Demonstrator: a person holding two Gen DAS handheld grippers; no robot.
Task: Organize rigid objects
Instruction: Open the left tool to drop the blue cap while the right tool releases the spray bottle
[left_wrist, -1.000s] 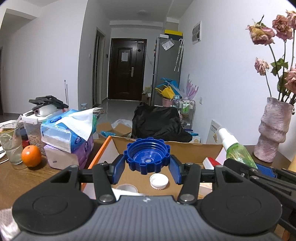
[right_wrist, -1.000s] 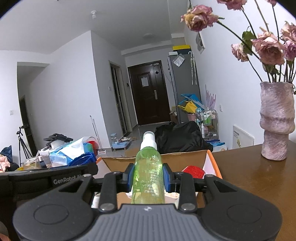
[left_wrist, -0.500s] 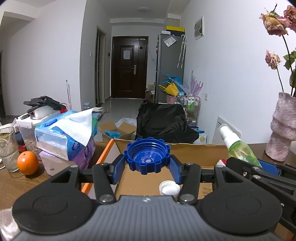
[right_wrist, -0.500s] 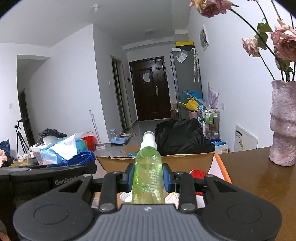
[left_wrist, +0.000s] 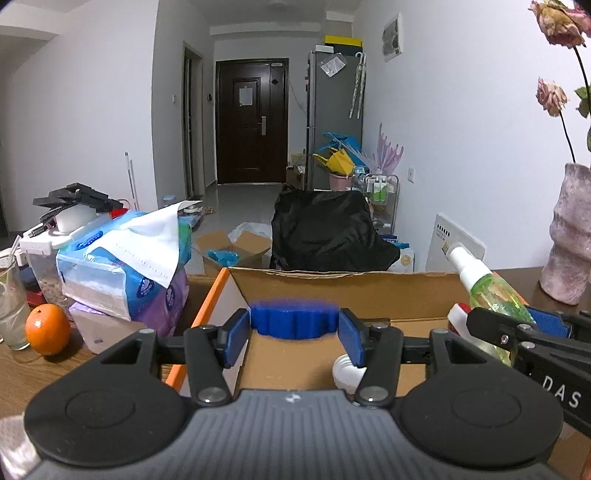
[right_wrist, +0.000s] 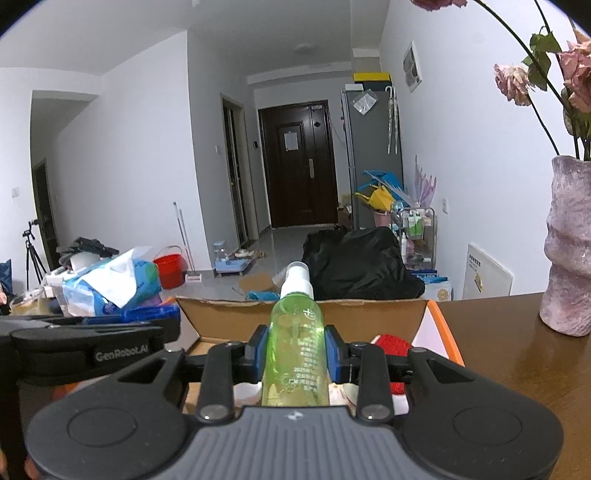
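Observation:
My left gripper (left_wrist: 294, 334) is over the open cardboard box (left_wrist: 343, 286). A blue ribbed cap (left_wrist: 294, 319) sits blurred between its pads, seen edge-on; the pads stand at its sides and I cannot tell whether they still hold it. A white cap (left_wrist: 345, 371) lies on the box floor below. My right gripper (right_wrist: 295, 356) is shut on a green spray bottle (right_wrist: 295, 352) with a white nozzle, held over the box (right_wrist: 303, 314); the bottle also shows at the right of the left wrist view (left_wrist: 487, 288). A red object (right_wrist: 391, 345) lies in the box.
Tissue packs (left_wrist: 125, 266), an orange (left_wrist: 48, 328) and a glass (left_wrist: 11, 310) stand on the wooden table left of the box. A pink vase with dried roses (right_wrist: 570, 243) stands to the right. A black bag (left_wrist: 328, 230) lies beyond the box.
The blue cap has tipped from facing the camera to edge-on, dropped lower between the left pads and is motion-blurred. Both grippers have moved forward over the box. The right still holds the bottle.

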